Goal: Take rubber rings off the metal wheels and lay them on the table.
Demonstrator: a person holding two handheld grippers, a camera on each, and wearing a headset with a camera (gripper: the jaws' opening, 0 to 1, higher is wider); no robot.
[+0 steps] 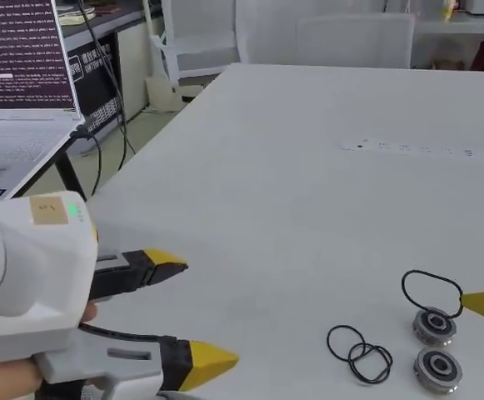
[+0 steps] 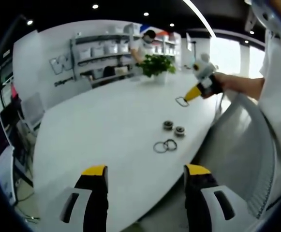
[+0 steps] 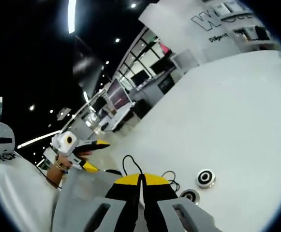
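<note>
While the right hand-held gripper (image 3: 140, 180), pressed together, pinches one rubber ring (image 1: 429, 272) near the metal wheels (image 1: 435, 327), the left hand-held gripper (image 1: 193, 310) stands spread; two loose rings (image 1: 365, 348) lie on the surface (image 1: 308, 192).

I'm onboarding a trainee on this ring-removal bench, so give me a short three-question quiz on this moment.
1. True or false: the left gripper is shut.
2. How many metal wheels lie on the table?
3. The right gripper grips: A) a rubber ring; B) a wheel; C) nothing.
Key: 1 false; 2 two; 3 A.
</note>
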